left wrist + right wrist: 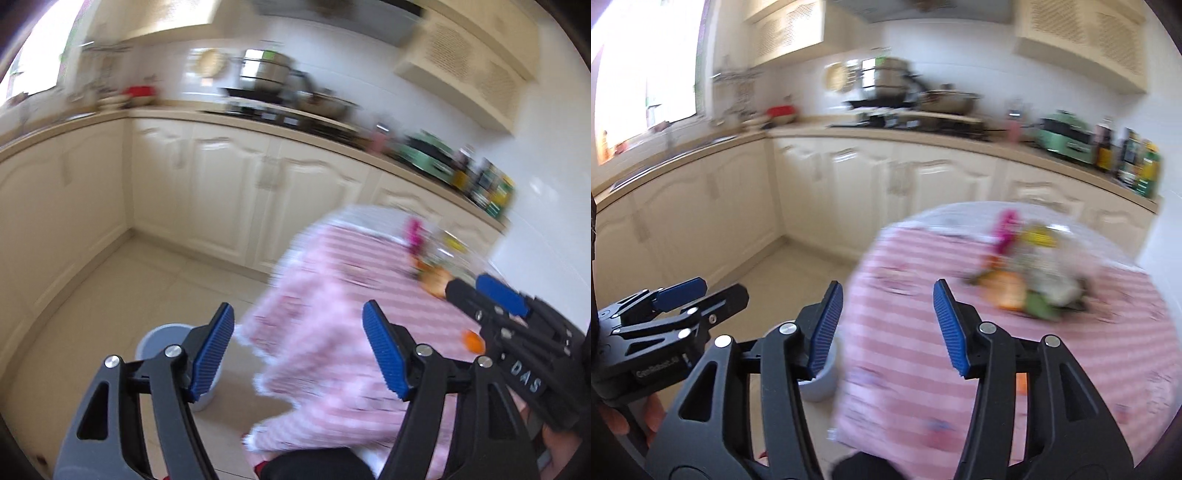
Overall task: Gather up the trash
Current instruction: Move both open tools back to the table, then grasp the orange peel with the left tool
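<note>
Trash (1027,284) blurs unreadably; right gripper (476,291) reads "DAS".

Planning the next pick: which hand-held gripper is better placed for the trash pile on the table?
Probably right. The right hand-held gripper is open and empty, the trash pile just ahead; the left hand-held gripper sits nearer the bin.

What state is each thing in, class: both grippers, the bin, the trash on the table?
left gripper: open, empty.
right gripper: open, empty.
grey bin: upright on the floor beside the table.
trash pile: heaped on the pink striped tablecloth, blurred.
small orange piece: lying apart from the pile.
</note>
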Available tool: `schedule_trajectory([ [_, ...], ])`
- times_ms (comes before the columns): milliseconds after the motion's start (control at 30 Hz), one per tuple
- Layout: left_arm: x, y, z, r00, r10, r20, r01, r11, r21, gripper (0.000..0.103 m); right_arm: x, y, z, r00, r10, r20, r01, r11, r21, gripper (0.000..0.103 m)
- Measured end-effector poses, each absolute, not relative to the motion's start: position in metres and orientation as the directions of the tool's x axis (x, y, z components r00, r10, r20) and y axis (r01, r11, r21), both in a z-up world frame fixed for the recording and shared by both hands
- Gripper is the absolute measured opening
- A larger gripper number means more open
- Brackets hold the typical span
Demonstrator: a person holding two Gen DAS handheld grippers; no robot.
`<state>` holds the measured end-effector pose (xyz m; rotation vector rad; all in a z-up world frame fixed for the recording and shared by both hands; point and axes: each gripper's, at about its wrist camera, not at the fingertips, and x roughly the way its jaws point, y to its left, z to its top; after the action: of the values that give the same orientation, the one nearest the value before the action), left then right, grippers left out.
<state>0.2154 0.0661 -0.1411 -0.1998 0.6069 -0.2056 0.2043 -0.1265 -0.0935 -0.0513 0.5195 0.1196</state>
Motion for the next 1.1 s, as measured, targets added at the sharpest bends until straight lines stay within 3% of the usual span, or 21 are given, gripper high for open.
schedule_trajectory([
  [233, 0.218, -0.053, -0.147, 0.694, -0.378, -0.613, 0.373, 0.917, -0.144, 0.07, 0.172, -0.237, -0.104, 0.85, -0.047, -0.524, 0.068, 0.997, 0.022, 0.053],
  [667, 0.246, -0.159, -0.182, 0.534, -0.344, -0.773, 0.5, 0.865, -0.039, 0.069, 0.169, -0.314, -0.127, 0.826, -0.099, -0.555, 0.177, 0.98, 0.09, 0.057],
  [733, 0.249, -0.165, -0.186, 0.532, -0.32, -0.784, 0.5, 0.866, -0.013, 0.058, 0.169, -0.314, -0.129, 0.824, -0.088, -0.56, 0.172, 0.98, 0.099, 0.057],
  [800, 0.251, -0.168, -0.185, 0.539, -0.316, -0.781, 0.502, 0.865, -0.004, 0.039, 0.17, -0.313, -0.131, 0.823, -0.081, -0.563, 0.166, 0.981, 0.101, 0.058],
  [1100, 0.256, -0.128, -0.163, 0.593, -0.402, -0.698, 0.456, 0.882, -0.12, 0.038, 0.195, -0.309, -0.126, 0.817, -0.002, -0.577, 0.106, 0.984, 0.145, 0.058],
])
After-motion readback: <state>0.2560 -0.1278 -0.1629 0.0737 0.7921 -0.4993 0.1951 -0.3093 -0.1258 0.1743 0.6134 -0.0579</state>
